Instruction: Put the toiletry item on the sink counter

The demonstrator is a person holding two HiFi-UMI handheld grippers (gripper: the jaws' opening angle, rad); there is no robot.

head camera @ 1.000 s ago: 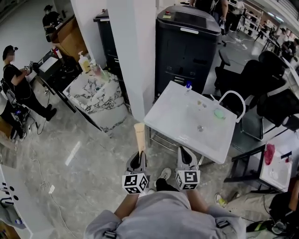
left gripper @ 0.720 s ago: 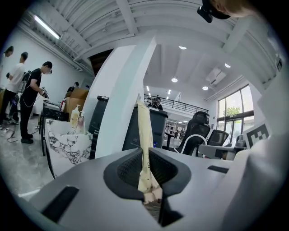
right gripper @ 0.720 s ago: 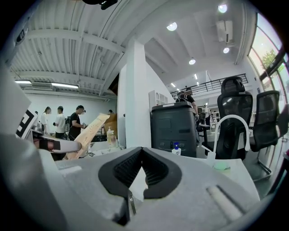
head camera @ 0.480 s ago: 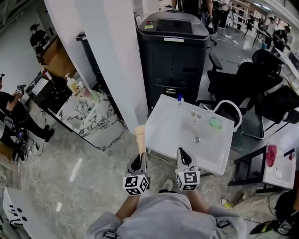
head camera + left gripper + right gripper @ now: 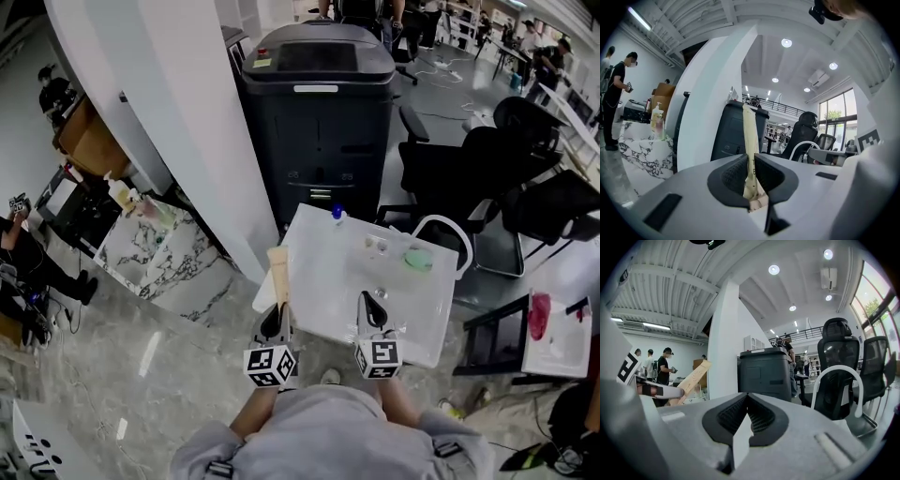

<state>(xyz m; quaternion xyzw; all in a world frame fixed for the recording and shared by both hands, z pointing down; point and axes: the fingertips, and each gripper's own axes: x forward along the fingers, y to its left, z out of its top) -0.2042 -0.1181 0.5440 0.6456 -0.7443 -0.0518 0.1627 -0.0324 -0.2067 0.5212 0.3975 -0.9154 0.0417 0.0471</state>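
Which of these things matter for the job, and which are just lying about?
In the job:
tube, gripped in the left tool
sink counter

Lying about:
black cabinet
chairs
marble table
green item on the counter

Counted it all up: there were two grippers, the left gripper (image 5: 276,319) and the right gripper (image 5: 367,307), and just one tube (image 5: 279,274). There was one white sink worktop (image 5: 314,281), and on it sat one curved tap (image 5: 448,225), one green lump (image 5: 417,261) and one little blue-capped bottle (image 5: 337,215). Then one big black machine (image 5: 323,122), one white pillar (image 5: 178,122), and one marble counter (image 5: 159,262) with one pump bottle (image 5: 119,194). Black office chairs (image 5: 450,173): at least two. People (image 5: 19,258) off to the left: two.
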